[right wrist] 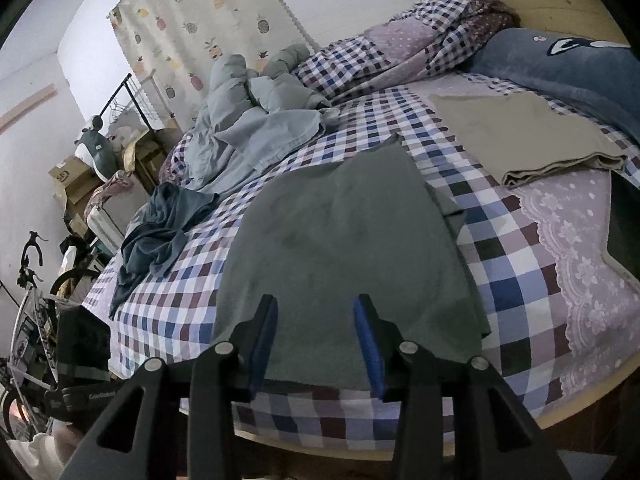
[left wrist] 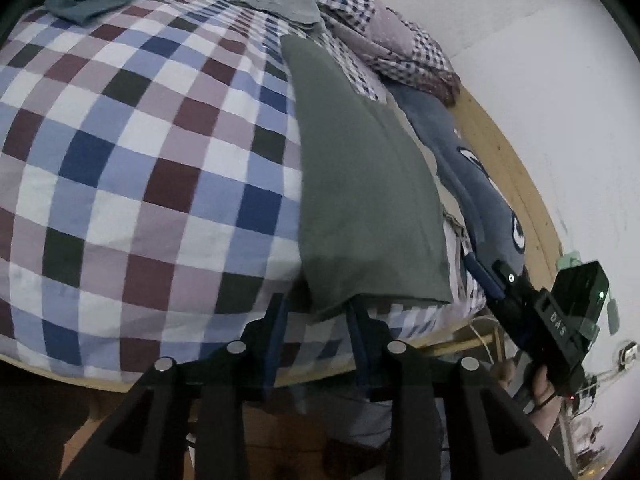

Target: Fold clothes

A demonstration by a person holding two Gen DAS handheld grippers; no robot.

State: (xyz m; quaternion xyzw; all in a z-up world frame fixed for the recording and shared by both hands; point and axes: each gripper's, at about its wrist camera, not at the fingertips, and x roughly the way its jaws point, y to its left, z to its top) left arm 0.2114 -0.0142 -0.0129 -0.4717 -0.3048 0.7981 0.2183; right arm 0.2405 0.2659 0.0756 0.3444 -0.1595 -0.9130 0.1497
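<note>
A folded green garment (left wrist: 360, 184) lies flat on the checked bed sheet (left wrist: 140, 160). My left gripper (left wrist: 316, 308) is open at the garment's near corner, and the cloth edge drapes over the right fingertip. In the right wrist view the same green garment (right wrist: 340, 236) spreads out ahead. My right gripper (right wrist: 316, 316) stands open over its near edge with nothing pinched. The left wrist view also shows the right gripper (left wrist: 492, 276), held by a hand (left wrist: 540, 392) at the bed's side.
A folded beige garment (right wrist: 520, 140) lies at the far right, beside a blue plush pillow (right wrist: 560, 72). A crumpled dark blue garment (right wrist: 160, 228) and pale grey clothes (right wrist: 248, 128) lie to the left. The wooden bed frame (left wrist: 508, 168) meets the wall. A bicycle (right wrist: 28, 280) stands on the floor.
</note>
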